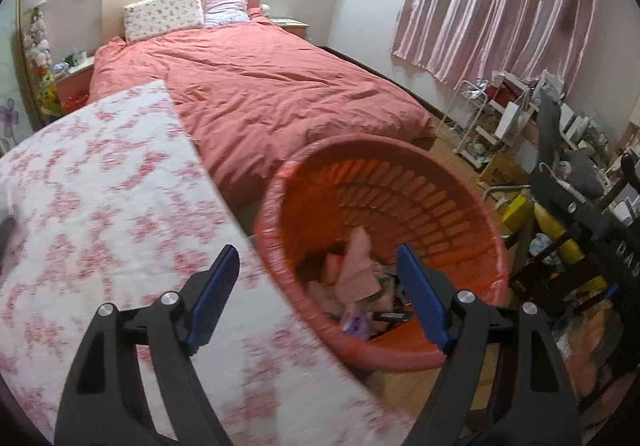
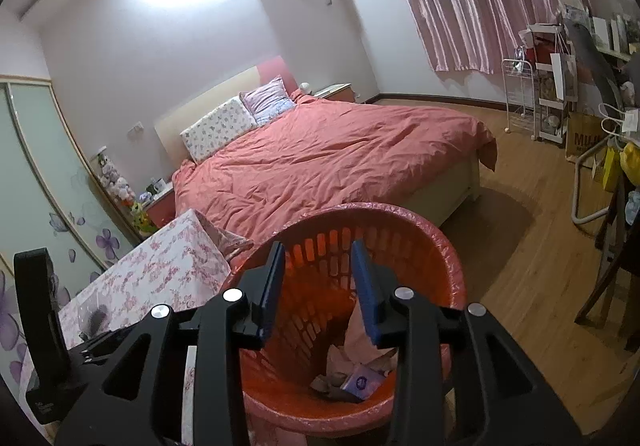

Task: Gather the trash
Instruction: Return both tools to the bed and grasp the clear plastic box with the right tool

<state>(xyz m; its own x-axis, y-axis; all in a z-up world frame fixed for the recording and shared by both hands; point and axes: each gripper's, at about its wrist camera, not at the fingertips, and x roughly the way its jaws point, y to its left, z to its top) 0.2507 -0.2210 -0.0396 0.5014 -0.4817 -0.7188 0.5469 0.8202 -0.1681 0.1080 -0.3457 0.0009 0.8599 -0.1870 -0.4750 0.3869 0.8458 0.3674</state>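
A red slatted plastic basket (image 1: 460, 205) lined with a pink bag stands on the wood floor beside a table. It holds pink crumpled tissue (image 1: 356, 266), a small purple packet (image 1: 358, 322) and a dark item. My left gripper (image 1: 320, 278) is open and empty, straddling the table edge and the basket rim. In the right wrist view the same basket (image 2: 448, 258) sits directly below my right gripper (image 2: 318, 278), which is open and empty. The purple packet (image 2: 362, 382) and tissue (image 2: 356, 342) lie at the bottom.
A table with a pink floral cloth (image 1: 100, 205) is left of the basket. A bed with a salmon duvet (image 1: 260, 85) is behind. Cluttered shelves and a black exercise machine (image 1: 568, 185) stand at the right. A black device (image 2: 40, 326) sits on the table at the left.
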